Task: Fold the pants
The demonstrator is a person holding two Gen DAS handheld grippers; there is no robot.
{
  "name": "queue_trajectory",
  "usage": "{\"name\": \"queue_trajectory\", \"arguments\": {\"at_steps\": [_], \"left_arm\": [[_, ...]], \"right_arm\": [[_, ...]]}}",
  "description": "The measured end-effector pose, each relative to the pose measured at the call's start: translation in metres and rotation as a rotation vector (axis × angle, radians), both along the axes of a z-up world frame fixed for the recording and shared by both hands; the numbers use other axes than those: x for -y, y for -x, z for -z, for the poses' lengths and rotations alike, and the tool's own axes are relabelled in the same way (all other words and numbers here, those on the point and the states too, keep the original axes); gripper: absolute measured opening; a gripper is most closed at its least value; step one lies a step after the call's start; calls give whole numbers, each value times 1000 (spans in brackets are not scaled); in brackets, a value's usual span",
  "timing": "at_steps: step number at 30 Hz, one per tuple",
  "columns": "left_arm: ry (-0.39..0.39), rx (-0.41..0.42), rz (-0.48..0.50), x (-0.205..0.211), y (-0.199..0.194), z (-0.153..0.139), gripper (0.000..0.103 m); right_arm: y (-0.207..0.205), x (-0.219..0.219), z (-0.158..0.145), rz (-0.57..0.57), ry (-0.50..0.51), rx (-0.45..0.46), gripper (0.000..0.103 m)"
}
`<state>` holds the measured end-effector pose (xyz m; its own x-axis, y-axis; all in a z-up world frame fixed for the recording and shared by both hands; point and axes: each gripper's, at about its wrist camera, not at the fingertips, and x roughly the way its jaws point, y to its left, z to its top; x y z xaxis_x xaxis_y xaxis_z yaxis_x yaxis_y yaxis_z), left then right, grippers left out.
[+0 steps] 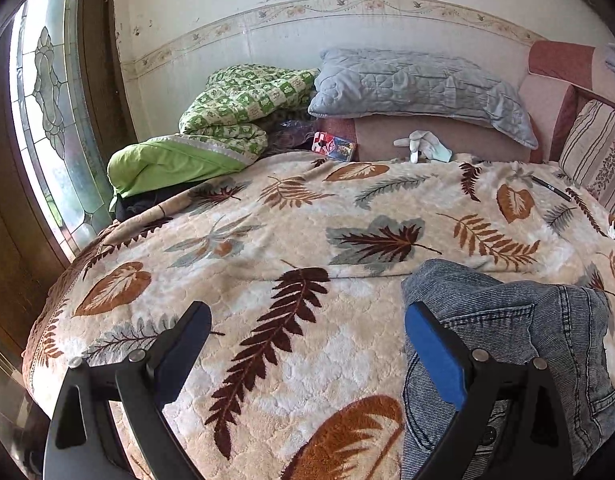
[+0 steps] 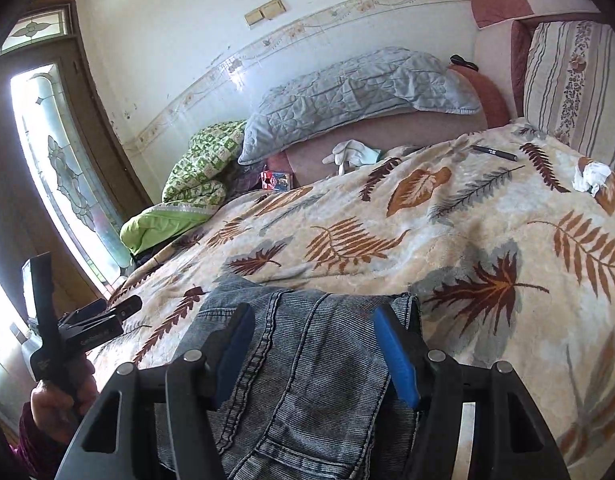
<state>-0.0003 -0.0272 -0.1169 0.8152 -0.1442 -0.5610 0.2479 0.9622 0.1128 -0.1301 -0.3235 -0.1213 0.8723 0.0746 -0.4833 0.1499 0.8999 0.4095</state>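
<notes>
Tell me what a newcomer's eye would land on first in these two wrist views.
First the leaf-patterned blanket, which covers the whole bed. Next the bundled grey-blue jeans at the bed's near edge, lying between the open fingers of the right hand-held gripper, while the left hand-held gripper stands open over bare blanket beside them. Then the bright stained-glass door at the far left.
</notes>
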Motion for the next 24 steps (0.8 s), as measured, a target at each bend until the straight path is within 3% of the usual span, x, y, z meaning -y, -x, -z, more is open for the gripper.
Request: {"name": "queue_trajectory", "arguments": {"at_steps": [7,15,24], "left_arm": [[-17,-8,25,6,6,2,98],[-100,73,-25,-16,40,-4,98],[-189,103,-61,-34,63,-27,98]], "right_arm": [[1,5,0,7,-24,9,67],[-30,2,8,-37,-90,-30,67],[-56,-33,6,-133,-5,-22,67]]}}
